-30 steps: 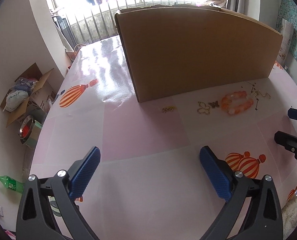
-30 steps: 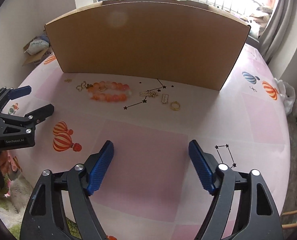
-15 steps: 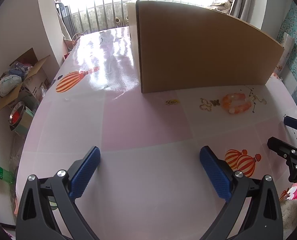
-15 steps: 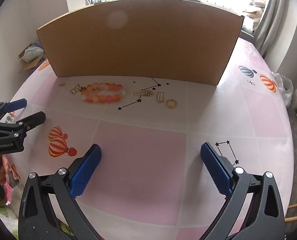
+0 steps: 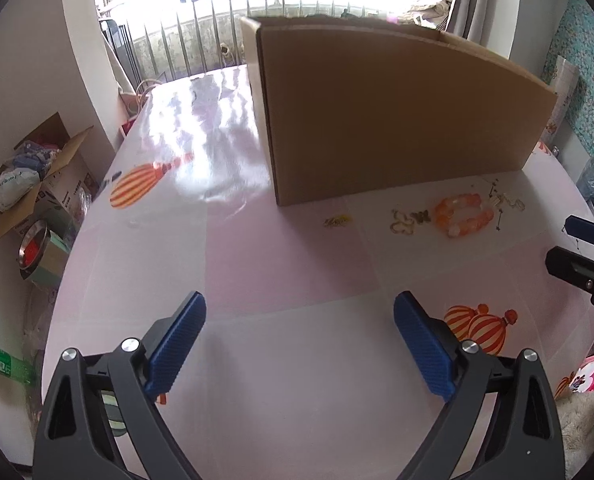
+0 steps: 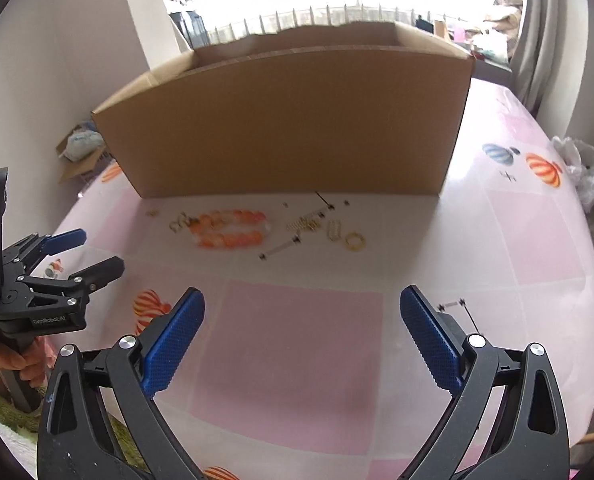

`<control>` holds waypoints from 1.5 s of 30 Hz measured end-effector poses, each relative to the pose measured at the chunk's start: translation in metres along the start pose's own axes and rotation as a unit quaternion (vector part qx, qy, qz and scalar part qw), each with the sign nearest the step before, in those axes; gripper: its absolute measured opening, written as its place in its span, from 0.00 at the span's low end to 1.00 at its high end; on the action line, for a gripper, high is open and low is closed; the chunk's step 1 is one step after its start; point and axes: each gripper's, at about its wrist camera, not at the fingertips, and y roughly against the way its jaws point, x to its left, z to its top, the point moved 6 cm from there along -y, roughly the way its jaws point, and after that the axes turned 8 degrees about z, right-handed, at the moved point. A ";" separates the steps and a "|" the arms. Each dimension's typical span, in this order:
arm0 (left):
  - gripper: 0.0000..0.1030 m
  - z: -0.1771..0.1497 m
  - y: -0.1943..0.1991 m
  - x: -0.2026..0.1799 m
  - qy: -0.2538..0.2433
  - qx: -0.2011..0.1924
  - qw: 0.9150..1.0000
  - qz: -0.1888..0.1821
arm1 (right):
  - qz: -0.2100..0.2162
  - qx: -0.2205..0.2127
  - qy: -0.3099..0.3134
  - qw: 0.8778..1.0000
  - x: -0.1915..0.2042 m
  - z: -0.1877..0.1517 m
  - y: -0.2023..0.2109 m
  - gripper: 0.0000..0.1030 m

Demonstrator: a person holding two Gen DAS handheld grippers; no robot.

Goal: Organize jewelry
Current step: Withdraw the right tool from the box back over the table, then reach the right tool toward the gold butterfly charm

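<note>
An orange bead bracelet (image 6: 229, 229) lies on the pink table in front of a cardboard box (image 6: 289, 120); it also shows in the left wrist view (image 5: 463, 216). Small gold pieces lie beside it: a butterfly chain (image 5: 409, 220), a small gold charm (image 5: 337, 221), a gold ring (image 6: 355, 241), a flat gold link piece (image 6: 334, 230). My left gripper (image 5: 299, 346) is open and empty, well short of the jewelry. My right gripper (image 6: 301, 342) is open and empty, also short of it. Each gripper shows at the edge of the other's view.
The open cardboard box (image 5: 401, 120) stands at the back of the round table (image 5: 257, 264). On the floor to the left are a box of clutter (image 5: 29, 176), a metal bowl (image 5: 35, 248) and a green bottle (image 5: 5, 366). A white bag (image 6: 581, 168) lies right.
Both grippers have risen and tilted, so the box's open top now shows. The right gripper's jaws opened wider than a second ago. The jewelry has not moved.
</note>
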 end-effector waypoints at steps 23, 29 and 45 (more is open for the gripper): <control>0.13 0.037 -0.037 -0.023 -0.037 -0.004 0.999 -0.031 | 0.061 -0.009 0.020 0.998 0.017 0.012 -0.004 0.68; 0.03 0.031 -0.033 -0.017 -0.035 -0.009 0.999 -0.027 | 0.059 -0.016 0.020 0.998 0.019 0.012 0.002 0.61; 0.03 0.005 -0.022 0.008 0.018 -0.013 1.000 -0.022 | 0.172 0.036 0.063 0.982 0.078 0.039 -0.041 0.25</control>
